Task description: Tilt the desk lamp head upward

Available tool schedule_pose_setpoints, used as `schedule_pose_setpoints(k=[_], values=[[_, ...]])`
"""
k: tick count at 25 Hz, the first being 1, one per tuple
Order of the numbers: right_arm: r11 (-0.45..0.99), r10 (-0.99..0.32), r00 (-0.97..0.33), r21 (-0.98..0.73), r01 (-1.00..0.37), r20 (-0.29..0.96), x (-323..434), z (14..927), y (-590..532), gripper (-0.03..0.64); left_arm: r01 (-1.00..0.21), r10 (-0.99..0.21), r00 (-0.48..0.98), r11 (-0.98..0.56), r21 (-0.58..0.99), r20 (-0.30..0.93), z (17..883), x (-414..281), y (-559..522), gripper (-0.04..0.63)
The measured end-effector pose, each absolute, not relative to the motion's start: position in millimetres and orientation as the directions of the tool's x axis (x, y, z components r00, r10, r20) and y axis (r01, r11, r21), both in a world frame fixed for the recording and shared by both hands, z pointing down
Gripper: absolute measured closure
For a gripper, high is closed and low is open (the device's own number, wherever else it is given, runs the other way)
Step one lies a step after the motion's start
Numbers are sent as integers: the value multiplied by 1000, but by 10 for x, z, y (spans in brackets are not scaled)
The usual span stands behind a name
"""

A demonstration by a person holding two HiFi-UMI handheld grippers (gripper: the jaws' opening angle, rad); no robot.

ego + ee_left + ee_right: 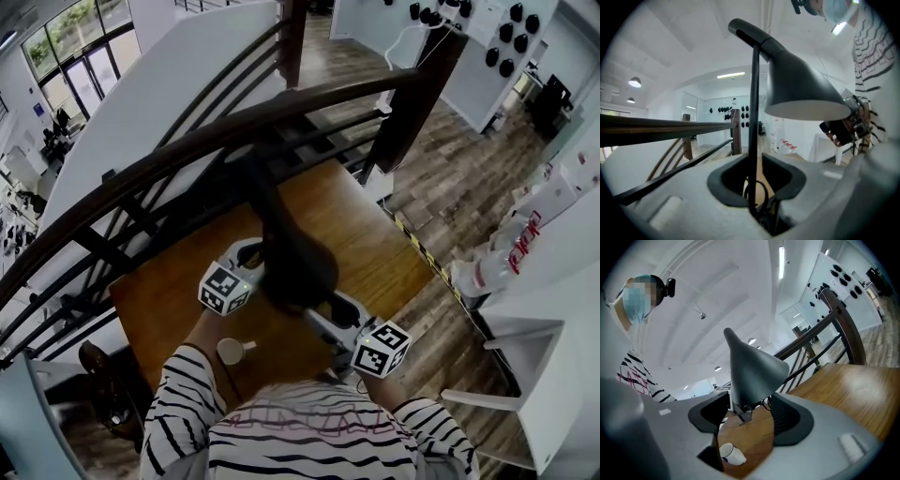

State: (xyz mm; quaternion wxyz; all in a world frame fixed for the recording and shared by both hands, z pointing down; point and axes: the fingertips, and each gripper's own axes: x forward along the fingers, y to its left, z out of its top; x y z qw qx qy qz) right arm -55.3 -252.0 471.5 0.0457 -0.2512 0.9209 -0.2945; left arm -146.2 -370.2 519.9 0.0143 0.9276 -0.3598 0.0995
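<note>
A dark desk lamp [295,258] stands on the wooden desk [384,248]. Its cone-shaped head [801,89] points down and to the side. My left gripper [757,183] is low on the thin upright stem [754,117]; the stem runs between the jaws with a narrow gap on each side. In the head view this left gripper [251,264] is at the lamp's left. My right gripper [750,420] stands open below the lamp head [752,369], whose narrow back end and hinge hang between the pads without touching them. In the head view, the right gripper [325,316] is at the lamp's near right.
A small white cup [234,351] lies on its side on the desk near the person, also in the right gripper view [731,454]. A dark wooden railing [187,150] runs along the desk's far edge. A white table [553,281] stands to the right.
</note>
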Motion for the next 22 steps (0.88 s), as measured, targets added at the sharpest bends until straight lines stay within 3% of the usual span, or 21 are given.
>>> schedule_pose_setpoints(k=[3,22], values=[[696,-491,-869,-572,-435,63,-574,4711,-2550,345,-677,-672,718,-735,-43,182,5187,-1494,-3738,543],[719,-483,-875,-556,-417,33,-546,4650,-2514,337,-670,-663,732,-742,-14,157,5220,-1511,-3752,543]])
